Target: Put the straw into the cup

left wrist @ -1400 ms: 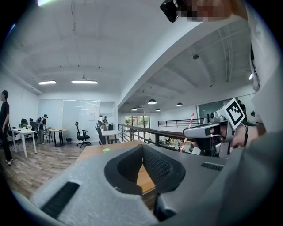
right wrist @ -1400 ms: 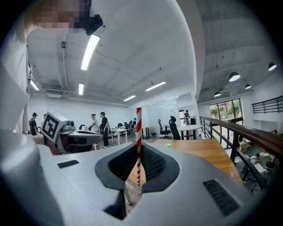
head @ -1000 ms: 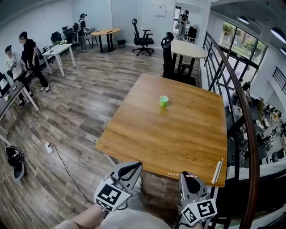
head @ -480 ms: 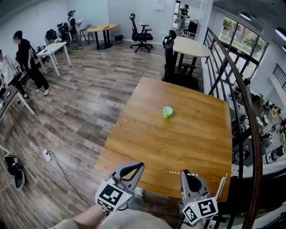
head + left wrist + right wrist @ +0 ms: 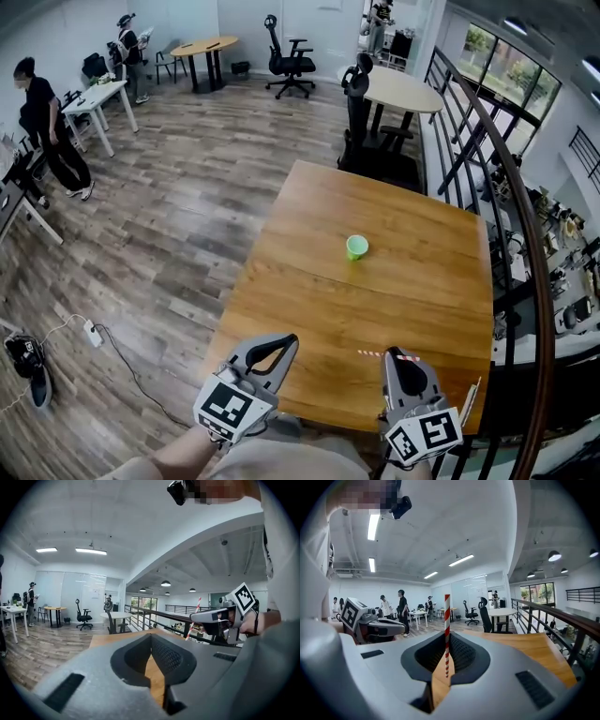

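A small green cup [image 5: 356, 247] stands upright near the middle of the wooden table [image 5: 309, 309]. My right gripper [image 5: 398, 359] hovers over the table's near edge, shut on a red-and-white striped straw [image 5: 370, 353] that sticks out sideways from its tips. In the right gripper view the straw [image 5: 446, 620] stands upright between the closed jaws [image 5: 446, 638]. My left gripper [image 5: 281, 340] is beside it on the left, jaws together with nothing in them [image 5: 150, 635]. The cup lies well ahead of both grippers. The left gripper view shows the right gripper [image 5: 212, 618] with the straw [image 5: 194, 619].
A black railing [image 5: 511, 216] runs along the table's right side. A black chair [image 5: 354, 103] and a round table [image 5: 398, 92] stand past the far end. People stand by desks at far left [image 5: 42, 112]. A power strip and cable [image 5: 92, 334] lie on the floor.
Both grippers have moved forward from before the table's near edge to over it, straw still held. The cup now sits nearer in the head view.
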A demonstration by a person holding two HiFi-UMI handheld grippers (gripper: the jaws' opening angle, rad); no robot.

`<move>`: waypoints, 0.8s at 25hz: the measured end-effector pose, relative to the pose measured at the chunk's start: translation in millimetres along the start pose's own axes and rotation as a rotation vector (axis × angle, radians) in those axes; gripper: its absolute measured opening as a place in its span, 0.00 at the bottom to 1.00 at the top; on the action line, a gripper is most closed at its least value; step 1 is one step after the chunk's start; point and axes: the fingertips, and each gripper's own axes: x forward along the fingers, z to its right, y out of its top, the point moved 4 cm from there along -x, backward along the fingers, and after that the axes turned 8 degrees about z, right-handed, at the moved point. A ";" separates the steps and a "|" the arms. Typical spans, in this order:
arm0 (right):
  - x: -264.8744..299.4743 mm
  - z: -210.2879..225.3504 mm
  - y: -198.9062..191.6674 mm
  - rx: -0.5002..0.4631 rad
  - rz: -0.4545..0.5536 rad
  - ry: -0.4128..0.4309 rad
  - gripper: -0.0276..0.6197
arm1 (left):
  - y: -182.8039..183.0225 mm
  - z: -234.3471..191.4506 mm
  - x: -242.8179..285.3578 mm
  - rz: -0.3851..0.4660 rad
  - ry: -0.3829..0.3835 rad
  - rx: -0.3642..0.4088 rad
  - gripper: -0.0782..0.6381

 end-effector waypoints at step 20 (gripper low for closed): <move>43.3 36.0 7.2 -0.005 -0.025 0.051 0.09 | 8.0 -14.1 46.9 0.006 0.042 -0.042 0.13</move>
